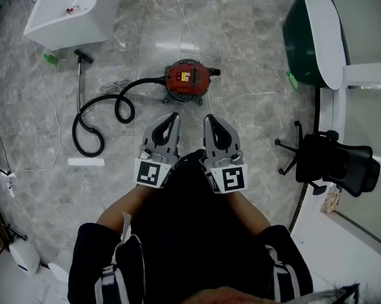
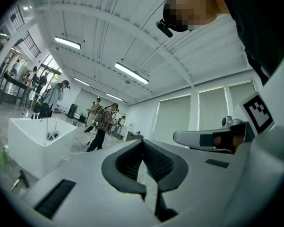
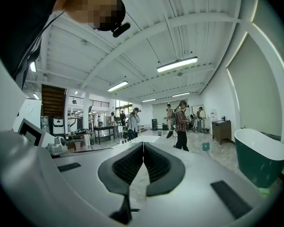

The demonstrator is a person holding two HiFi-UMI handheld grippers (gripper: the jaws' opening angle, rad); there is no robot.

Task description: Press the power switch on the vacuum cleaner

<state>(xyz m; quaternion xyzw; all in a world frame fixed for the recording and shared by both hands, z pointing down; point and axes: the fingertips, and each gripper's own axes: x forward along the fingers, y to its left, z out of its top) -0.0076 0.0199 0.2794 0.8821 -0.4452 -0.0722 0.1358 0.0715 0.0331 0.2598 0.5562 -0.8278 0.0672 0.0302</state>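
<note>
A small red canister vacuum cleaner [image 1: 187,80] stands on the marble floor ahead of me in the head view, its black hose [image 1: 98,116] looping off to the left. My left gripper [image 1: 173,116] and right gripper [image 1: 209,117] are held side by side at waist height, tips pointing toward the vacuum and a short way from it. Both are shut with nothing between the pads. In the left gripper view the left gripper [image 2: 142,141] points up and outward at the hall, as does the right gripper [image 3: 143,144] in its own view; the vacuum shows in neither.
A white bathtub [image 1: 66,8] stands at the far left, a dark green bathtub [image 1: 314,37] at the far right. A black office chair [image 1: 333,163] is to my right. A thin white cable [image 1: 184,21] runs across the floor. Several people [image 3: 181,124] stand far off in the hall.
</note>
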